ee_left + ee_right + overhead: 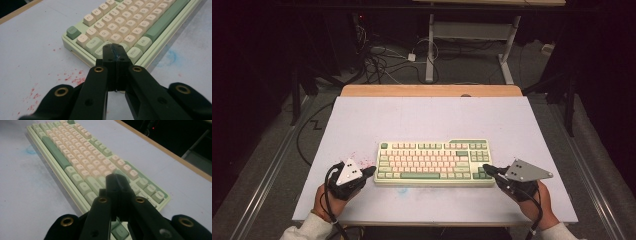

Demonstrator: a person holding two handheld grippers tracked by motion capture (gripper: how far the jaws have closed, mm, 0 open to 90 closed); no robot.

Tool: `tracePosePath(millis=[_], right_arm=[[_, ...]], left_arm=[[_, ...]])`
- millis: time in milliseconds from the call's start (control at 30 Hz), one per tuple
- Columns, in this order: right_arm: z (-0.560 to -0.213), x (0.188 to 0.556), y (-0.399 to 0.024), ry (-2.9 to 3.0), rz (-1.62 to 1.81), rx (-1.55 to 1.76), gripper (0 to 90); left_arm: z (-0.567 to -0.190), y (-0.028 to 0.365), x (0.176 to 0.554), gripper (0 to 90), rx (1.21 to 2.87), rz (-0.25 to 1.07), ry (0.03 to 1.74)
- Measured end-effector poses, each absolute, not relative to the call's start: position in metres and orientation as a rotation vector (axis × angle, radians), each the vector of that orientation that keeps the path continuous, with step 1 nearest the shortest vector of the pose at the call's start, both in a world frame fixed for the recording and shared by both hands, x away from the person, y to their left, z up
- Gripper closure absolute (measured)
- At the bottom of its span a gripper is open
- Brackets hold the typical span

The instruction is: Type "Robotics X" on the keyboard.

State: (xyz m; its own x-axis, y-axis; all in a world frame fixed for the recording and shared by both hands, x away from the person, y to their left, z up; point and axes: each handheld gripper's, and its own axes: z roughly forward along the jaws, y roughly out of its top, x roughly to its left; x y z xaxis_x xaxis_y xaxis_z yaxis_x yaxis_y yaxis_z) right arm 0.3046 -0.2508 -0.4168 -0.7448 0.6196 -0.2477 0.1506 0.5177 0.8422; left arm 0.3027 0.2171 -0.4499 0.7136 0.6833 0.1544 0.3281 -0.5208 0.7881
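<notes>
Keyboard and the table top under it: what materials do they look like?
Keyboard: looks like moulded plastic, matte cream and sage-green keycaps with printed legends, pale green case. Table top: pale, matte, sheet-like surface, stained red and blue; wooden edge at the far side. Core material unclear.

Looks like a lab / test bench setup, not anybody's home

I'm at a plain white table (pixel 362 120) with red speckle stains, dark room all round; at 12 o'clock there's a tangle of cables (pixel 382 60) on the floor and the metal legs of another bench (pixel 472 40). Keyboard (pixel 434 162) sits dead centre.
</notes>
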Motion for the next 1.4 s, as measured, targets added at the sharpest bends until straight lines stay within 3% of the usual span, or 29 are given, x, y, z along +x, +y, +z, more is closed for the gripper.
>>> tracePosePath(millis=[600, 1400], right_arm=[[-0.440, 0.342, -0.199, 2.427, 0.992, 0.649, 90.0], [-0.451, 0.349, -0.195, 2.459, 0.906, 0.700, 90.0]], left_arm=[[-0.453, 0.213, 0.306, 87.5, 2.161, 0.579, 0.755], [-0.449, 0.204, 0.313, 87.4, 2.183, 0.568, 0.732]])
